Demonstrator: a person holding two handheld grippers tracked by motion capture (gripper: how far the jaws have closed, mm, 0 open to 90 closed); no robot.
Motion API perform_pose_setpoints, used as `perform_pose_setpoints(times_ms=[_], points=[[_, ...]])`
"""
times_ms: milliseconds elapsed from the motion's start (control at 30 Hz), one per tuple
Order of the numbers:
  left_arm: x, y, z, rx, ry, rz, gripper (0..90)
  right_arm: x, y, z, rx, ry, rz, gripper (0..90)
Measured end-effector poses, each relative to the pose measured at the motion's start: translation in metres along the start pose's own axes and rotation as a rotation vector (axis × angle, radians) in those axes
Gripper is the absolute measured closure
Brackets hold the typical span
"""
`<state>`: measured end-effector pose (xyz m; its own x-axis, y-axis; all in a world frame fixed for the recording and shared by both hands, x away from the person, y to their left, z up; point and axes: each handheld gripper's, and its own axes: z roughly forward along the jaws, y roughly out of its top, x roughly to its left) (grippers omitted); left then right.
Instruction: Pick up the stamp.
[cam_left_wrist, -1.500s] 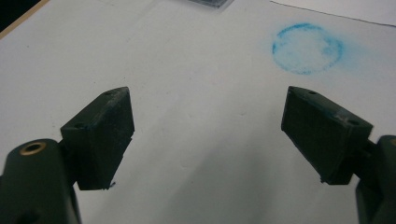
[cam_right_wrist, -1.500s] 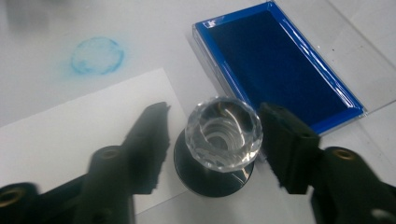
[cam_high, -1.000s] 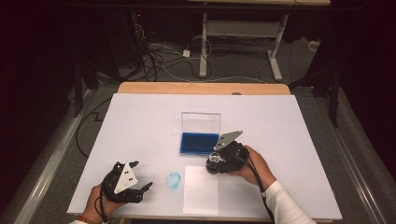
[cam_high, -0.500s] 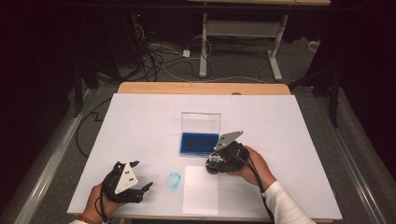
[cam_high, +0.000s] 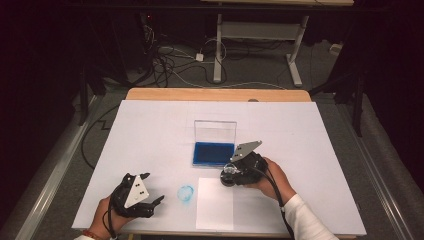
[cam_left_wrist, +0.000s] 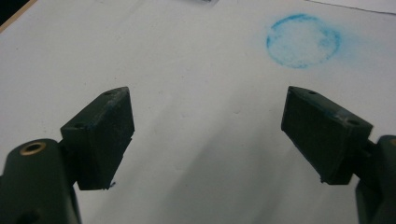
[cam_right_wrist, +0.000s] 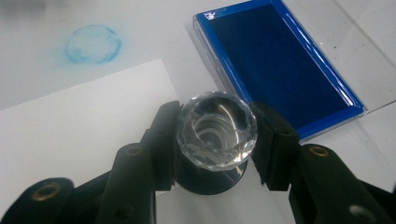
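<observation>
One stamp (cam_right_wrist: 216, 130), one ink pad (cam_high: 213, 153), one paper sheet (cam_high: 214, 210)

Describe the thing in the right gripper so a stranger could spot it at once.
Start at the open blue ink pad in the middle of the white table. Just nearer the person, at the top corner of the paper sheet, the right gripper clamps a stamp. It is the one clear, faceted, crystal-like knob on a dark round base.

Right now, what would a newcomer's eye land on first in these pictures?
The open blue ink pad at the table's middle, its clear lid standing behind it. Next, the faceted clear-handled stamp clamped in the right claw at the white sheet's far corner. Then the smudged blue ring ahead of the open left claw.
</observation>
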<state>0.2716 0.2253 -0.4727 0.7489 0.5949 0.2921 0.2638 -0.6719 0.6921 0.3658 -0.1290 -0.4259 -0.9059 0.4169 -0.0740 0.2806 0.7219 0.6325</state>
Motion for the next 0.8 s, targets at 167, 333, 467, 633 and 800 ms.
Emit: perform_pose_setpoints(times_ms=[167,333,467,633,800], points=[[0.000,0.000,-0.001,-0.014,0.010,-0.001,16.2,0.000,0.000,0.000,-0.003,-0.001,0.000,56.6],[0.000,0.001,-0.001,-0.021,0.008,-0.006,16.2,0.000,-0.002,-0.002,-0.006,-0.003,0.001,56.7],[0.000,0.001,-0.002,-0.030,0.016,-0.010,16.2,0.001,-0.002,-0.007,-0.030,0.006,-0.013,56.7],[0.001,0.001,-0.002,-0.033,0.012,-0.012,16.2,0.001,-0.003,-0.014,-0.050,-0.007,-0.005,56.7],[0.001,0.001,-0.001,-0.033,0.008,-0.014,16.2,0.001,-0.005,-0.028,-0.099,-0.013,-0.003,56.8]])
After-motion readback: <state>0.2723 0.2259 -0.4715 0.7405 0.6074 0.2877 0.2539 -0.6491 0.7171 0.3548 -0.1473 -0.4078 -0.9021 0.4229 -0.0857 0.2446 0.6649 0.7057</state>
